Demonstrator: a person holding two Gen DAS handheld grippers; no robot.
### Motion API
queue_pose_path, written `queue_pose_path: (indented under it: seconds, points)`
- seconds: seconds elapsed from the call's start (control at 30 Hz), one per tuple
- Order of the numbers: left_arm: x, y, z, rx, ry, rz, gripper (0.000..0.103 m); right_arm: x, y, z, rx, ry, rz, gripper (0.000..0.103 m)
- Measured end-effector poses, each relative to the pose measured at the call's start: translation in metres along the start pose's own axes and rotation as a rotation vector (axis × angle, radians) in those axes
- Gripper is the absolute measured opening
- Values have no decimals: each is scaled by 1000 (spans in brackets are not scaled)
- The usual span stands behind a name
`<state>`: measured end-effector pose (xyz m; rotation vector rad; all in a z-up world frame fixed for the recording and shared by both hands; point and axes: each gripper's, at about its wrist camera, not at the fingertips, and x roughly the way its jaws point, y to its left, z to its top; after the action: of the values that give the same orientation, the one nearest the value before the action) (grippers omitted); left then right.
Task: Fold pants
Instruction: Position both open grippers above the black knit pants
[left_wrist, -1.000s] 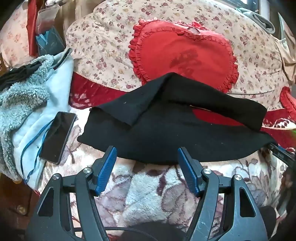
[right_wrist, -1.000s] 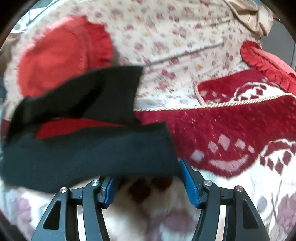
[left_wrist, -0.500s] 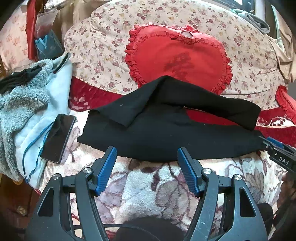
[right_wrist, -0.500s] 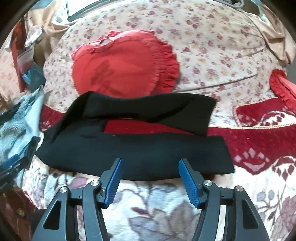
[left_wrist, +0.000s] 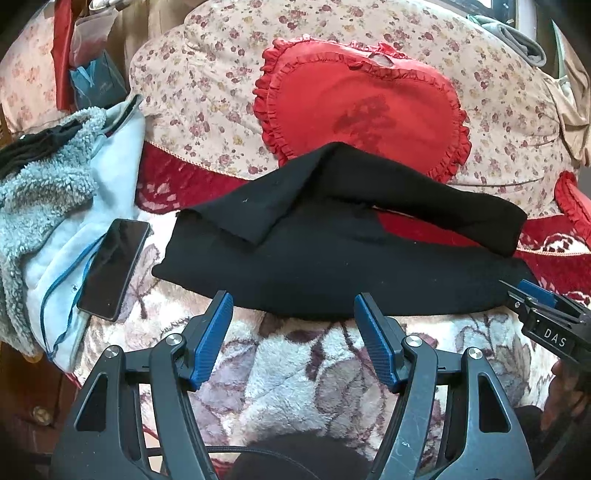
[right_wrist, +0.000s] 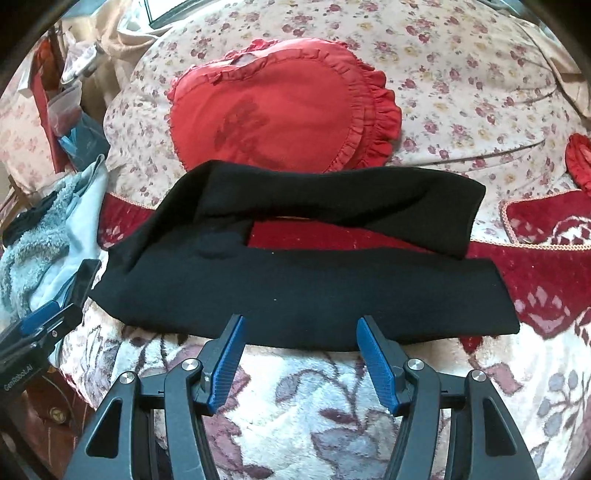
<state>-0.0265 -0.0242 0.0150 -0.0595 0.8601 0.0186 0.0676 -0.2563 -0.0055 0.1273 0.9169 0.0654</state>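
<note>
- While the black knit pants (right_wrist: 303, 288) lay spread sideways on the floral fleece blanket (right_wrist: 314, 398), legs apart, both empty grippers hung just short of the near hem.
- Left gripper (left_wrist: 293, 336) and right gripper (right_wrist: 299, 363) stood wide open; best to pinch the near leg's edge at both ends and lift evenly.
- The waistband's far side was hard to make out against the red heart-shaped ruffled cushion (left_wrist: 362, 107).

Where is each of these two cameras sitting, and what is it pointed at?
Left wrist: on the left gripper, looking down over its open fingers at the black pants; the right gripper and a hand show at the edge.
Right wrist: on the right gripper, also open, over the pants.
Shared: pants, heart pillow.
</note>
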Motion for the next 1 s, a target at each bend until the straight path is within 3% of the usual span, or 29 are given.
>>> queue_pose_path:
  seconds: [1.0]
  points:
    - [25,22,-6,-73,69,-18,68,22,6,-1,-24,53,-10,61]
